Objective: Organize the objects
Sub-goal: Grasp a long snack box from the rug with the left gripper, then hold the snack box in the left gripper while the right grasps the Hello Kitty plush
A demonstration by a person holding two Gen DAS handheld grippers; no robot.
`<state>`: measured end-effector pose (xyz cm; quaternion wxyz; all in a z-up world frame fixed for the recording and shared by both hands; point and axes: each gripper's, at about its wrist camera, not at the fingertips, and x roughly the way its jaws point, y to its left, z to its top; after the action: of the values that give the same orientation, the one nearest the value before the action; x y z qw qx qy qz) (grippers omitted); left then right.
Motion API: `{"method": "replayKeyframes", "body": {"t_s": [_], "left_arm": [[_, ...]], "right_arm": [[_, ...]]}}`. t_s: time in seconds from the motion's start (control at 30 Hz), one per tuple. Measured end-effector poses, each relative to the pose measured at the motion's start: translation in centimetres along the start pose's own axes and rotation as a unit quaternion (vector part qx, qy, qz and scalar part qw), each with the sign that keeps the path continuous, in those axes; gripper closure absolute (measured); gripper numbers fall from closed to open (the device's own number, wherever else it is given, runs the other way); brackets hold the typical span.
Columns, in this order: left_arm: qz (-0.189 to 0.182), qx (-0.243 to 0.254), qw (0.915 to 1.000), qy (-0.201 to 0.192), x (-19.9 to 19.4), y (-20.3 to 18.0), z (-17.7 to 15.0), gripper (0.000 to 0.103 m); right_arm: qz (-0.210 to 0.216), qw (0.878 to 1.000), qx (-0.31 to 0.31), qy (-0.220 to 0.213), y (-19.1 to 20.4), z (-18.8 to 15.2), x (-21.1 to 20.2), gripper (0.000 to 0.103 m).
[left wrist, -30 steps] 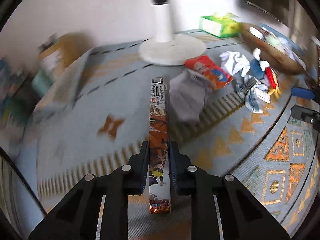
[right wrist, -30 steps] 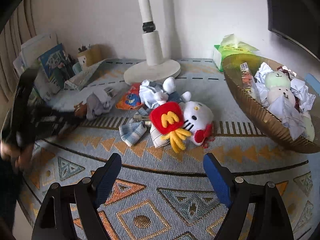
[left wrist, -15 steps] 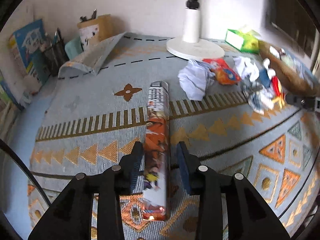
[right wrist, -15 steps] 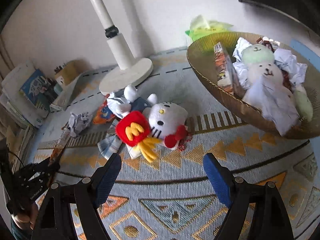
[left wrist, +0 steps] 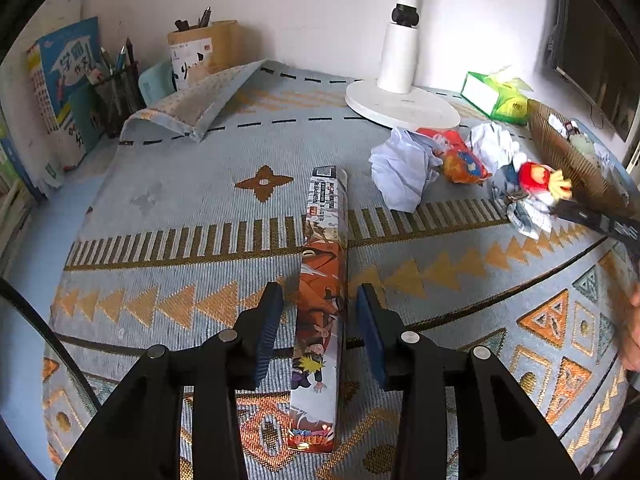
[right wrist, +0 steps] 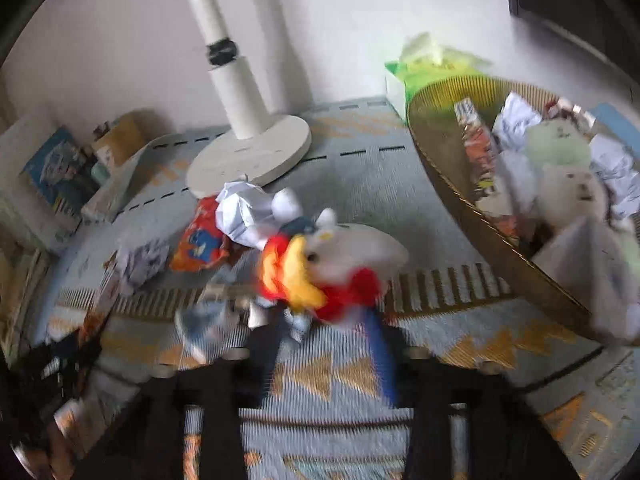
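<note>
A long orange comic-print box (left wrist: 322, 292) lies flat on the patterned rug (left wrist: 168, 208). My left gripper (left wrist: 320, 320) is open, its jaws on either side of the box without touching it. In the blurred right wrist view my right gripper (right wrist: 324, 344) has its jaws around the white cat plush with a red fries toy (right wrist: 320, 264); whether they grip it is unclear. The plush also shows in the left wrist view (left wrist: 538, 180). The woven basket (right wrist: 448, 176) at the right holds plush toys, crumpled paper and a similar box.
A white fan base (left wrist: 400, 104) stands at the back. Crumpled paper (left wrist: 400, 168), an orange snack bag (left wrist: 460, 158) and small cloths lie mid-rug. A green tissue box (left wrist: 496, 98) sits behind the basket. Books and pen holders (left wrist: 120, 80) line the back left, by a folded rug corner.
My left gripper has opened and let the comic box down onto the rug. My right gripper has moved forward to the cat plush and its jaws have narrowed around it.
</note>
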<state>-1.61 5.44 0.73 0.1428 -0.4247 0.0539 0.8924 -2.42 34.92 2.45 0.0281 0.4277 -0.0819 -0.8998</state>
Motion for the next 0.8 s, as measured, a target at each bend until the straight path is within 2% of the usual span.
{"method": "replayKeyframes", "body": {"t_s": [0.03, 0.13, 0.23, 0.3, 0.33, 0.37, 0.43, 0.53, 0.67, 0.8], "left_arm": [[0.001, 0.001, 1.0000, 0.000, 0.0, 0.0, 0.0, 0.067], [0.000, 0.000, 1.0000, 0.000, 0.0, 0.0, 0.0, 0.067], [0.003, 0.003, 1.0000, 0.000, 0.0, 0.1, 0.0, 0.067], [0.002, 0.002, 1.0000, 0.000, 0.0, 0.1, 0.0, 0.067], [0.002, 0.002, 1.0000, 0.000, 0.0, 0.0, 0.0, 0.067], [0.001, 0.002, 1.0000, 0.000, 0.0, 0.0, 0.0, 0.067], [0.001, 0.002, 1.0000, 0.000, 0.0, -0.1, 0.0, 0.067], [0.002, 0.002, 1.0000, 0.000, 0.0, -0.2, -0.1, 0.067], [0.002, 0.002, 1.0000, 0.000, 0.0, -0.2, -0.1, 0.067], [0.001, 0.001, 1.0000, 0.000, 0.0, -0.2, -0.1, 0.067]], "right_arm": [[0.002, 1.000, -0.014, -0.004, 0.1, -0.6, -0.8, 0.092], [-0.005, 0.999, -0.042, -0.013, -0.1, -2.5, -3.4, 0.092], [0.017, 0.998, -0.054, 0.006, -0.3, -3.8, -5.0, 0.090], [0.021, 0.998, -0.052, 0.027, -0.5, -3.5, -4.9, 0.080], [0.029, 0.998, -0.050, 0.036, -0.5, -2.9, -4.5, 0.065], [0.033, 0.997, -0.048, 0.041, -0.5, -2.4, -4.2, 0.044], [0.036, 0.998, -0.042, 0.036, -0.2, -1.1, -3.5, 0.025], [0.021, 0.999, -0.030, 0.023, 0.2, 0.7, -2.4, 0.025], [0.032, 0.998, 0.001, 0.049, -0.6, 2.5, 0.9, 0.024], [0.009, 1.000, -0.009, 0.029, -0.1, 3.7, 2.8, 0.025]]}}
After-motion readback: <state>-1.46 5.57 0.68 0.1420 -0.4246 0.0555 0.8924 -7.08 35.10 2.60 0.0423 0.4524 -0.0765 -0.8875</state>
